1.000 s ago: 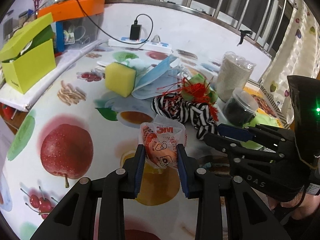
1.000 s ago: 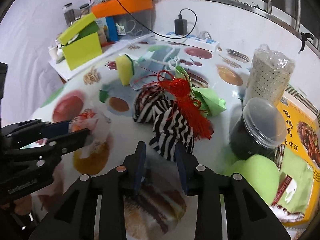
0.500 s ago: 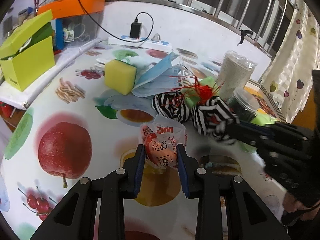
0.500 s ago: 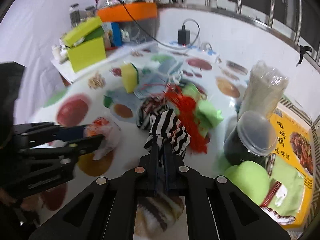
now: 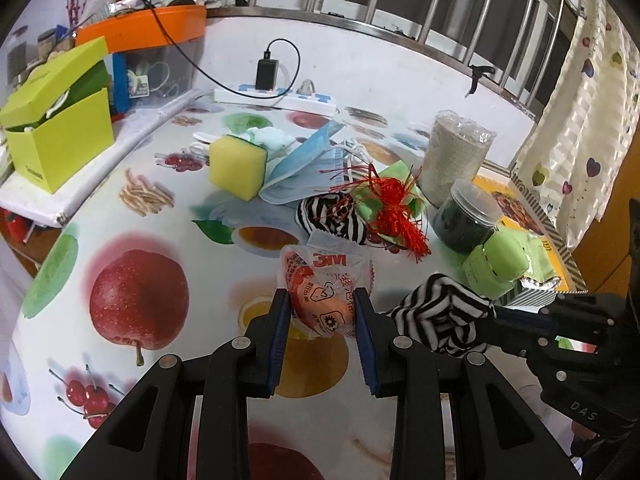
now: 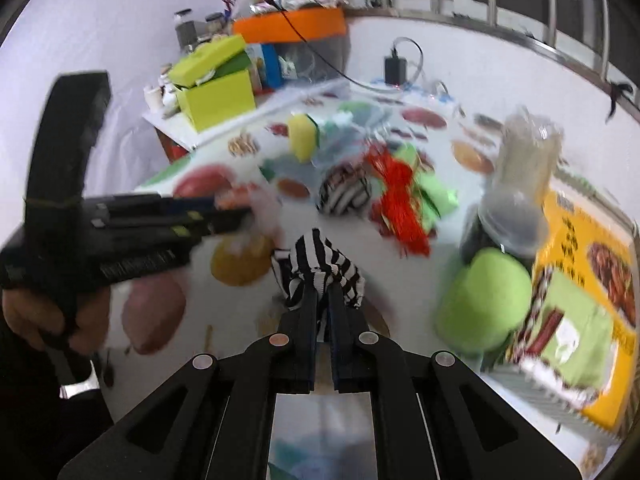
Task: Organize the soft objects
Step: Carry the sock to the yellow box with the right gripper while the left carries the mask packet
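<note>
My left gripper (image 5: 322, 304) is shut on a clear 3M packet of orange earplugs (image 5: 324, 300), just above the fruit-print tablecloth (image 5: 168, 240). My right gripper (image 6: 323, 294) is shut on a black-and-white striped cloth (image 6: 320, 260), which hangs bunched off its tips. In the left wrist view that striped cloth (image 5: 440, 318) sits right of the packet, with the right gripper (image 5: 496, 316) behind it. A second striped cloth (image 5: 336, 216) stays in the pile with a red tassel (image 5: 394, 212), a green cloth (image 5: 400, 178), a blue face mask (image 5: 304, 164) and a yellow sponge (image 5: 238, 166).
A bagged jar of grain (image 5: 454, 160), a dark lidded jar (image 5: 466, 216) and a green round container (image 5: 498, 266) stand at the right. A lime box (image 5: 60, 136) sits on a shelf at the left. A power strip (image 5: 276, 98) lies along the back wall.
My right gripper shut on the striped cloth, pulled it out of the pile and carried it toward the near side, beside the left gripper. The left gripper kept still with its packet.
</note>
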`<act>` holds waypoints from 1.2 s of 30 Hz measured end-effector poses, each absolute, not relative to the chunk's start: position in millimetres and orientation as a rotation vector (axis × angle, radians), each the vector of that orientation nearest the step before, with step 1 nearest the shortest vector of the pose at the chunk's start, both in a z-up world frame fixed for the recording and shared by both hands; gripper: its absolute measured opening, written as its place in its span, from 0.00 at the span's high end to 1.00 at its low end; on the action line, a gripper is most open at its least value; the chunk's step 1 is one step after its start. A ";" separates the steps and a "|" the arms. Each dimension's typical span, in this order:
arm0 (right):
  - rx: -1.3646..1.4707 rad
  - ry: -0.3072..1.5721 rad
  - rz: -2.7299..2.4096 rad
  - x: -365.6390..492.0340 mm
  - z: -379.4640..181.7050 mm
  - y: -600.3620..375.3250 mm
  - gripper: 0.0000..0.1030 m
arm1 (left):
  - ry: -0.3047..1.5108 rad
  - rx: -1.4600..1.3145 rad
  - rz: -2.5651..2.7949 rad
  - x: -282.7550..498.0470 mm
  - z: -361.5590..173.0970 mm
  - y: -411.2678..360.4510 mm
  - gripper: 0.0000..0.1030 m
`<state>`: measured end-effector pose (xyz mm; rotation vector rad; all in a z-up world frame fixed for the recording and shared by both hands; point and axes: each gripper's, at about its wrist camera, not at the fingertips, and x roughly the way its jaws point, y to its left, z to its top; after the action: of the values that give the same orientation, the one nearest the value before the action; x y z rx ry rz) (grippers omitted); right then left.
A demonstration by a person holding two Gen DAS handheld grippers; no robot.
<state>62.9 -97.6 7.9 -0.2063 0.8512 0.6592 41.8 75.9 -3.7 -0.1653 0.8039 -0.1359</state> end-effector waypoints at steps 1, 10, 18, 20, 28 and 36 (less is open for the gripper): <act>-0.201 0.858 0.653 62.7 5.7 -100.0 0.94 | 0.808 -0.165 -0.137 42.2 -4.8 75.2 0.71; -0.199 0.874 0.661 67.9 -4.6 -96.1 0.65 | 0.827 -0.155 -0.156 44.0 -9.2 70.0 0.71; -0.246 0.929 0.663 72.9 -23.4 -77.2 0.64 | 0.845 -0.150 -0.172 43.5 -13.9 67.9 0.71; -0.243 0.932 0.659 73.9 -25.0 -76.9 0.65 | 0.848 -0.147 -0.181 42.0 -14.7 66.5 0.71; -0.224 0.862 0.633 66.9 -7.4 -85.9 0.85 | 0.828 -0.135 -0.194 35.0 -6.2 60.7 0.71; -0.183 0.774 0.620 59.5 19.7 -98.6 0.85 | 0.780 -0.110 -0.203 33.3 15.1 49.7 0.71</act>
<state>59.5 -98.6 19.7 -0.1835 0.7739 0.6196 33.3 49.7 15.1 -0.1102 0.7797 -0.2033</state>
